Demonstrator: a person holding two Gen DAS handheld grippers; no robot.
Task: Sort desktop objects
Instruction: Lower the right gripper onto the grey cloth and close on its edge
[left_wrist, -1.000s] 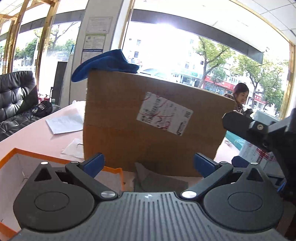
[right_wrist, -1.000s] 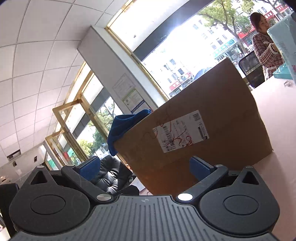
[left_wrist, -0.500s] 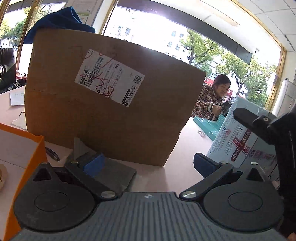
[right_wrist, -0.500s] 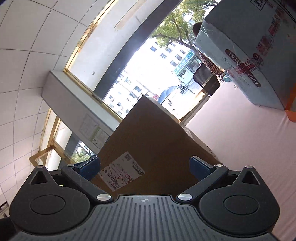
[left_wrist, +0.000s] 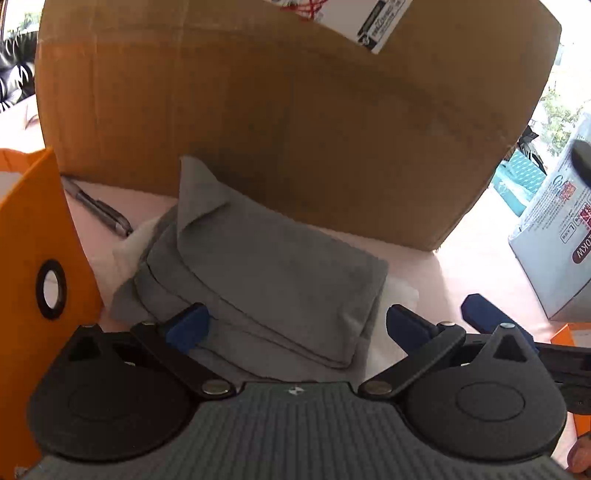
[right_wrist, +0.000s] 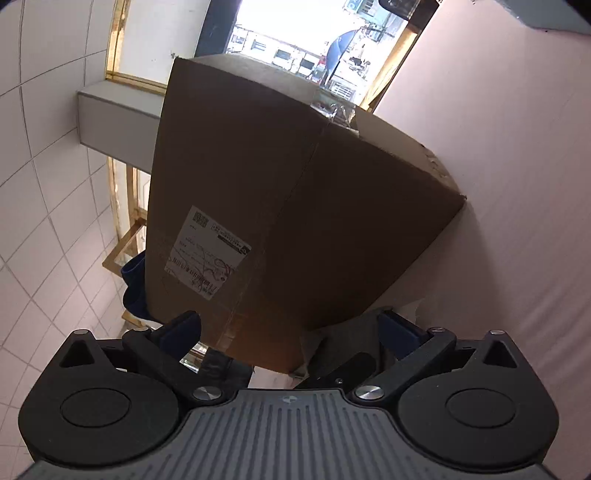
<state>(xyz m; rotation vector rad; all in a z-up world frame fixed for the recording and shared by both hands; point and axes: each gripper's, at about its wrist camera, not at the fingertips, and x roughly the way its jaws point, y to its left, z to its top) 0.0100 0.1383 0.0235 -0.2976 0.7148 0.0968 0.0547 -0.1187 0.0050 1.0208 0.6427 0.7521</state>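
At the bottom of the left wrist view the left gripper (left_wrist: 297, 325) hangs low over the desk (left_wrist: 476, 236) with its blue fingers (left_wrist: 186, 326) spread apart, one over each side of a grey cloth pouch (left_wrist: 266, 280) that lies flat in the centre of the frame; neither pad appears to press on the fabric yet. A white sheet (left_wrist: 400, 291) shows under the pouch at its right edge. At the left edge stands an orange box (left_wrist: 33, 266) with a round black-rimmed hole, just beside the pouch. In the lower right of that frame a second blue tip and black linkage, apparently the other tool, reach in. Beyond the pouch a dark pen (left_wrist: 98, 208) lies at the foot of a large cardboard box (left_wrist: 295, 110), which fills the upper frame, and a white printed carton (left_wrist: 554, 236) sits at the far right. In the right wrist view the right gripper (right_wrist: 290, 326), rolled sideways, also has its fingers apart and holds nothing, facing that same cardboard box. The likely risks: closing on loose cloth may pinch only the top flap, so the pouch sags or slips out; the white sheet may be caught with it; and with both tools so near each other, they may knock together.
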